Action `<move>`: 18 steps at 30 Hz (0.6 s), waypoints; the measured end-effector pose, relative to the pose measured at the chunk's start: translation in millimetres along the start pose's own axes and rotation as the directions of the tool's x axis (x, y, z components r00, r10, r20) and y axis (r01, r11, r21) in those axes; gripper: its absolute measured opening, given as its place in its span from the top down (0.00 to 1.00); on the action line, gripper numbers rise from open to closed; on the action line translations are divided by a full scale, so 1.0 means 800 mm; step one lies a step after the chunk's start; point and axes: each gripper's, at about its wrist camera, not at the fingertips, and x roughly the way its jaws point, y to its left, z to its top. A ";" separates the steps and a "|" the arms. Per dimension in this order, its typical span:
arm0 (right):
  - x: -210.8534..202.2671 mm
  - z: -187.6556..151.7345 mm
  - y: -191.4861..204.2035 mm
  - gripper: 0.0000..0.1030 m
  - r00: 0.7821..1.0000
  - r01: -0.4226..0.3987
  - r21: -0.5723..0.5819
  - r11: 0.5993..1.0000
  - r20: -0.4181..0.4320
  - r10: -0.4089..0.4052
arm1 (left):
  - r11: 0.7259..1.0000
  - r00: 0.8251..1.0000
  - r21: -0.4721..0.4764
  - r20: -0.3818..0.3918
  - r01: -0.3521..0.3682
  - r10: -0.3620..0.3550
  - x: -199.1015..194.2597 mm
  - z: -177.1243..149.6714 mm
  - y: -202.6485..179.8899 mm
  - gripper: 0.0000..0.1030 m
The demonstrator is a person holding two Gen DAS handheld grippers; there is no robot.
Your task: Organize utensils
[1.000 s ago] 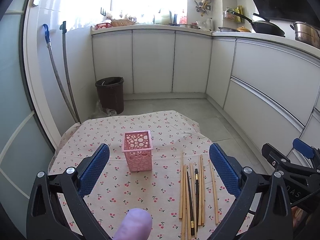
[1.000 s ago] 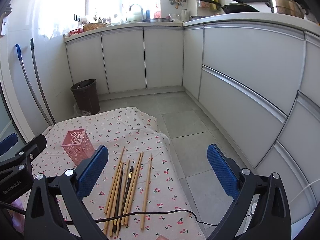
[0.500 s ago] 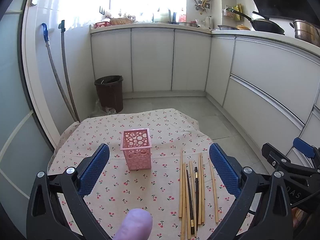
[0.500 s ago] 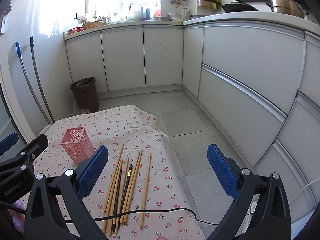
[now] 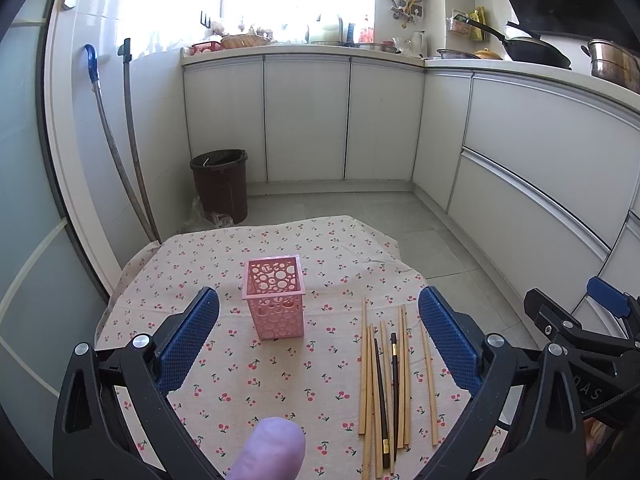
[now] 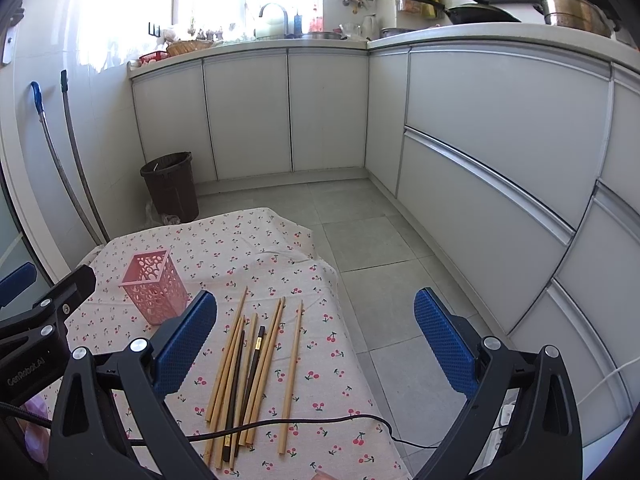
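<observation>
A pink perforated square holder (image 5: 275,296) stands upright and empty on a cherry-print cloth (image 5: 240,380). To its right lie several chopsticks (image 5: 386,376), mostly pale wood with two dark ones, side by side. My left gripper (image 5: 319,340) hovers open above the cloth, with the holder just ahead between its blue pads. In the right wrist view the holder (image 6: 154,288) sits at the left and the chopsticks (image 6: 256,360) lie near the left pad. My right gripper (image 6: 316,342) is open and holds nothing; it hangs over the cloth's right edge.
A black cable (image 6: 300,424) crosses the cloth's near end over the chopstick tips. A brown bin (image 5: 220,184) stands on the tiled floor by two leaning poles (image 5: 132,152). White cabinets (image 6: 480,152) run along the back and right. A gloved fingertip (image 5: 272,452) shows at the bottom.
Both views have risen and drawn back slightly, so the holder and chopsticks sit a little lower and nearer. Nothing on the cloth has moved; both grippers stay open.
</observation>
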 end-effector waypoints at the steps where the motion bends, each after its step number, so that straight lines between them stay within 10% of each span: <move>1: 0.000 0.000 0.000 0.06 1.000 0.000 0.000 1.000 0.000 0.000 | 1.000 1.000 0.001 -0.001 0.000 0.000 0.000 0.000 0.000 0.07; 18: 0.005 0.000 0.001 0.06 1.000 -0.002 -0.002 1.000 -0.018 0.002 | 1.000 1.000 -0.007 -0.021 -0.007 0.007 0.007 -0.002 0.002 0.07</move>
